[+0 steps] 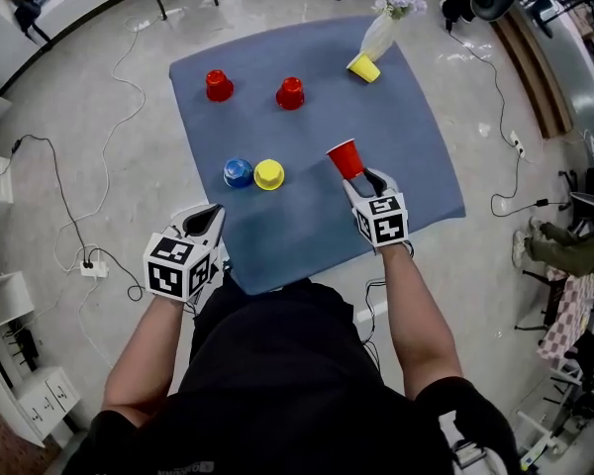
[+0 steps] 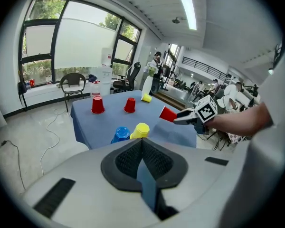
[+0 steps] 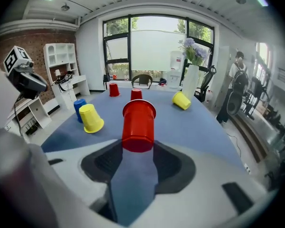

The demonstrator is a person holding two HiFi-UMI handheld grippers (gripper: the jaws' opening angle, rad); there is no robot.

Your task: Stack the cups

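Observation:
My right gripper is shut on the base of a red cup, which hangs tilted above the blue table with its mouth pointing away from me. The right gripper view shows this cup between the jaws. A blue cup and a yellow cup stand upside down side by side, left of it. Two more red cups stand upside down further back. Another yellow cup lies on its side at the far right. My left gripper is shut and empty over the table's near left edge.
A white vase of pale flowers stands at the table's far right corner beside the lying yellow cup. Cables and a power strip lie on the floor to the left. White shelves line the left wall.

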